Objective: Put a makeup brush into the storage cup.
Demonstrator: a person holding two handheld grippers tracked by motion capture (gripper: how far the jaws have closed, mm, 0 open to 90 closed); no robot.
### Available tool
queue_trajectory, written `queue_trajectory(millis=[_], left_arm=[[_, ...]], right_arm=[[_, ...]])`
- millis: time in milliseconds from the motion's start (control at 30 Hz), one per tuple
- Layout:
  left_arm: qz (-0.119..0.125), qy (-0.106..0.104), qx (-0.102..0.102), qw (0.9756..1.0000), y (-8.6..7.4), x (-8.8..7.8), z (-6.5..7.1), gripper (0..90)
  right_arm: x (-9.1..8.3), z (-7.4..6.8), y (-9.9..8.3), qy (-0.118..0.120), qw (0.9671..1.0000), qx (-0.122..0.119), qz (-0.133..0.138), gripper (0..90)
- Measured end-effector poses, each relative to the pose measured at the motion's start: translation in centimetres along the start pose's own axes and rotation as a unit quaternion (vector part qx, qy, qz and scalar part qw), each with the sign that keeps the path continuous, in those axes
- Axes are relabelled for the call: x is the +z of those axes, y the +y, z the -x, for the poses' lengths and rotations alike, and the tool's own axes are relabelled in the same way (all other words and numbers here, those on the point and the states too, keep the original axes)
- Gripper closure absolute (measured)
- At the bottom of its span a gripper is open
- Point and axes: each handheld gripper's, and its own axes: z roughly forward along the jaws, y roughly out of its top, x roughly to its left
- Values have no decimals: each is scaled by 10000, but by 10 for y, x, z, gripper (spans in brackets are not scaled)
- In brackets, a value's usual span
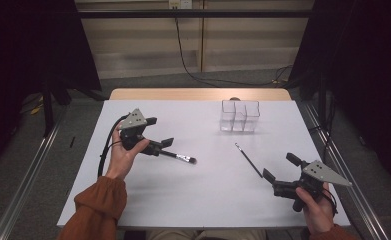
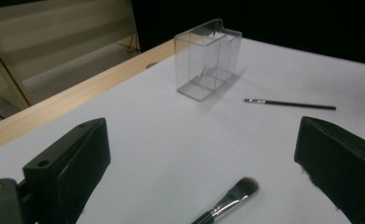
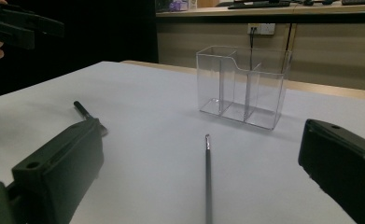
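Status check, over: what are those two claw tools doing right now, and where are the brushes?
Left gripper open over flat brush. Right gripper open behind thin brush. Both brushes flat on table. Clear organizer empty, path unobstructed.

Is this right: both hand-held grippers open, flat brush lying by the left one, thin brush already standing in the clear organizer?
Not quite. The thin brush is not in the clear organizer; it lies flat on the table in front of it, apart from it, as the right gripper view shows. The rest holds: the left hand-held gripper and right hand-held gripper are open, and the flat brush lies by the left one.
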Motion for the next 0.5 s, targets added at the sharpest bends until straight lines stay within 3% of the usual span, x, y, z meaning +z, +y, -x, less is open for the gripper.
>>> queue_trajectory(millis=[267, 500], left_arm=[[-454, -94, 76, 9989, 3, 9, -7, 43], [-1022, -207, 232, 9943, 12, 19, -12, 47]], right_arm=[[0, 0, 0, 0, 10000, 43, 14, 0], [0, -1, 0, 12, 10000, 32, 6, 0]])
